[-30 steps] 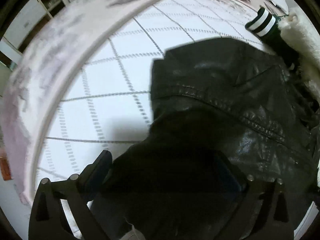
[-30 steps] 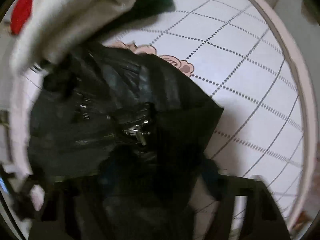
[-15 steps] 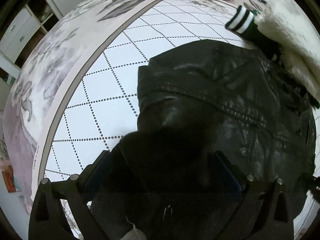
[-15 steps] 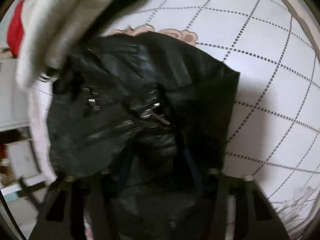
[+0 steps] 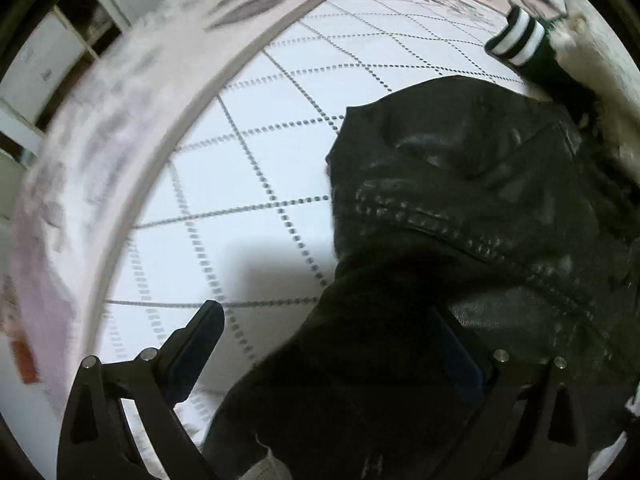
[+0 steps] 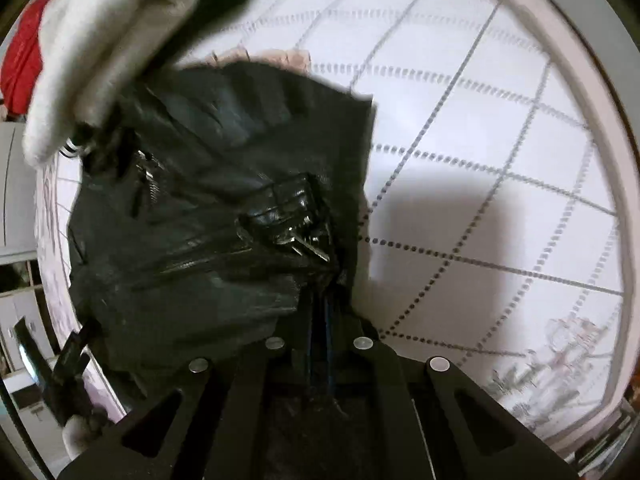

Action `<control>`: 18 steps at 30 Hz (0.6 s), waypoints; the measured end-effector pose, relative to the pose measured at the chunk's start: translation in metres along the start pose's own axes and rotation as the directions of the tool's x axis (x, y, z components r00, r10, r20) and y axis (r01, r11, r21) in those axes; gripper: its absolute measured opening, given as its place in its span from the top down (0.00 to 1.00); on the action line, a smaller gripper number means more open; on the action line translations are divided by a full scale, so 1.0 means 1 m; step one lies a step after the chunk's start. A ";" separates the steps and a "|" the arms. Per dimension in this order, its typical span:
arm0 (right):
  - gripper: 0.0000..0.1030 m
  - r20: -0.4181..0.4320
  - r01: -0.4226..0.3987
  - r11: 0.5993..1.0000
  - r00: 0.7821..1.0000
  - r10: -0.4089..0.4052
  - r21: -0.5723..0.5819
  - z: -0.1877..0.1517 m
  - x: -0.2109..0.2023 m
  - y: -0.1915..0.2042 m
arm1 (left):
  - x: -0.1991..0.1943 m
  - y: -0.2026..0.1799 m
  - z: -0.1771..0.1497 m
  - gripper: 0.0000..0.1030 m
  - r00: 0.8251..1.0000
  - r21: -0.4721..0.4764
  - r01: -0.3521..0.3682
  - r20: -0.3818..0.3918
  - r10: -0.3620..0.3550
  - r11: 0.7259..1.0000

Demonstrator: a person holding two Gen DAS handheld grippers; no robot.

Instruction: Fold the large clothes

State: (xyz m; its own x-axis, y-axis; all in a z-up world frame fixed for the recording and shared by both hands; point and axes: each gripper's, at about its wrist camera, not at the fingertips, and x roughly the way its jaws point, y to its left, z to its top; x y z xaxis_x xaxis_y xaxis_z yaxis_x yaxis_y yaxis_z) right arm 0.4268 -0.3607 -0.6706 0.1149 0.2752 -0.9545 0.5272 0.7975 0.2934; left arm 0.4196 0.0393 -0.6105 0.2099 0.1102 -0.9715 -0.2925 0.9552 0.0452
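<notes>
- Jacket [image 5: 460,208], black and leather-like, is lying bunched on the bed's quilted white cover [image 5: 240,184]; you are holding one end of it from both sides.
- Left gripper [image 5: 332,344]: your fingers are now standing wide apart with the fabric draped between them, the left finger [image 5: 196,344] newly bare, so I judge you are letting go here.
- Right gripper [image 6: 320,320]: you are now pinching a dark fold tight, where a moment ago the fingers were parted.
- Zip pull [image 6: 308,248] and stitched seams are showing glossy and creased; a cream garment [image 6: 104,52] is lying at its far end.
</notes>
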 end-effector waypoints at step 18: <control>0.81 0.020 -0.306 0.942 0.952 0.306 0.137 -0.014 0.028 -0.008 | -0.081 0.010 -0.030 0.00 0.951 0.111 -0.045 0.309 0.008 0.993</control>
State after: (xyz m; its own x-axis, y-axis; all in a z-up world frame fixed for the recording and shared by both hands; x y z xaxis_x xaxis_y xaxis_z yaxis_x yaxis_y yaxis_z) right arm 0.4141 -0.3524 -0.6991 0.2874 0.4953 -0.8198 0.5769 0.5937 0.5610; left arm 0.3720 0.0313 -0.5381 0.4855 0.1976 -0.8516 -0.1961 0.9739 0.1142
